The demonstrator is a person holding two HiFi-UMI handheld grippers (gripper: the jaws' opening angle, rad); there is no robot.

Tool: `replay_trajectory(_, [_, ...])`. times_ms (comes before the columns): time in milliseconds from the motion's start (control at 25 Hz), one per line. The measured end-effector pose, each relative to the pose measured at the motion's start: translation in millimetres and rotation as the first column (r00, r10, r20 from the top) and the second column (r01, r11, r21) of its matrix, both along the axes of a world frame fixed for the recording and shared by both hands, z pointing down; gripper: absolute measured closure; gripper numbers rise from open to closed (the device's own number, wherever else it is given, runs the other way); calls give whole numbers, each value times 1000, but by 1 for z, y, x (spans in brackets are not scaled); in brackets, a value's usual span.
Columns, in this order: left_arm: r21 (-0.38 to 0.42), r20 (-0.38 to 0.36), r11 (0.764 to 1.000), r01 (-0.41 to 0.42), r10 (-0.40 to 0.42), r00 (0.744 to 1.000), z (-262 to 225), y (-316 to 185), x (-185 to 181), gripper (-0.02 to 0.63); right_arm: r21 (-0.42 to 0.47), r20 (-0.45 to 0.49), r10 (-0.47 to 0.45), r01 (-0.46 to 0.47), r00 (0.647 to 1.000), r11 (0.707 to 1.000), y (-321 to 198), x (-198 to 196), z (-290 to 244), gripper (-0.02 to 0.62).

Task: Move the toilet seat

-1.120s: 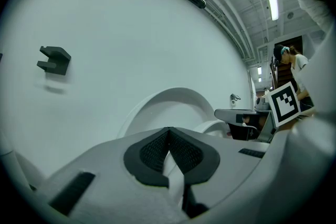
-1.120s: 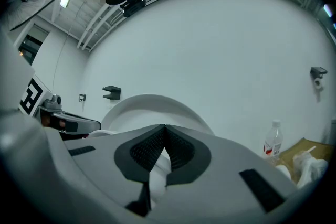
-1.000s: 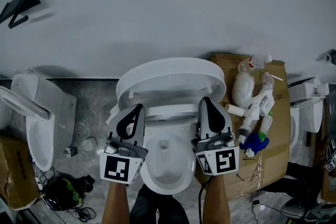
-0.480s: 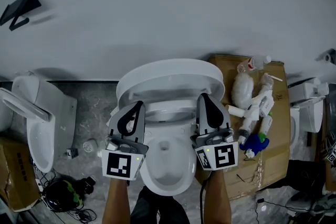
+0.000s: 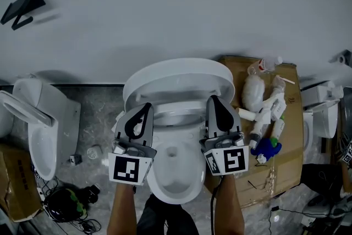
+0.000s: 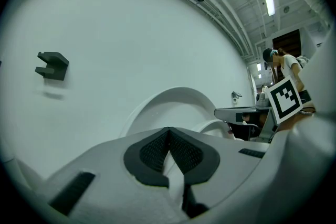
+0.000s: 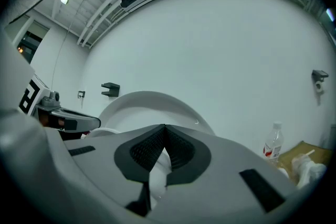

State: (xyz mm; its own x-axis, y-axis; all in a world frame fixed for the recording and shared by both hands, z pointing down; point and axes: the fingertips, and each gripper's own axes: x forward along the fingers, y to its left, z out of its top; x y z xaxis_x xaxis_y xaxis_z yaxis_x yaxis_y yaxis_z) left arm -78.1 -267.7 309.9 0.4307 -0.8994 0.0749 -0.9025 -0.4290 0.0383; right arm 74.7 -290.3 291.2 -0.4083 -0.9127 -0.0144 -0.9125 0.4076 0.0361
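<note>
Nothing has changed: my left tool (image 5: 145,110) stays pressed together and empty, the toilet seat (image 5: 176,81) stands raised toward the far wall (image 5: 176,8) just beyond both tools, and my right tool (image 5: 215,102) is likewise pressed together, empty. I judge the move paused.

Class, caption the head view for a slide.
Both shut and empty, the left gripper and right gripper hover over a white toilet with its lid raised.

Three toilets now: middle toilet (image 5: 176,78), left toilet (image 5: 47,132), right toilet (image 5: 323,115). Two grippers: left gripper (image 5: 144,108), right gripper (image 5: 215,100). Two cardboard boxes: right box (image 5: 289,159), left box (image 5: 15,184).
</note>
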Motion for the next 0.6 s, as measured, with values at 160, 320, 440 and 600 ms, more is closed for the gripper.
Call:
replay_trajectory(160, [13, 1, 1000, -11, 11, 1000, -2, 4, 2, 597, -18, -36, -6, 5, 999, 1000, 9, -2, 1, 584])
replay_trajectory(320, [33, -17, 999, -23, 24, 1000, -8, 16, 5, 597, -26, -89, -52, 50, 995, 998, 31, -9, -2, 583])
replay_trajectory(440, [51, -46, 997, -61, 63, 997, -17, 33, 10, 597, -24, -60, -83, 82, 995, 996, 55, -11, -10, 583])
replay_trajectory(600, [82, -69, 987, -141, 146, 987, -27, 63, 23, 597, -36, -38, -116, 114, 993, 993, 88, -8, -17, 583])
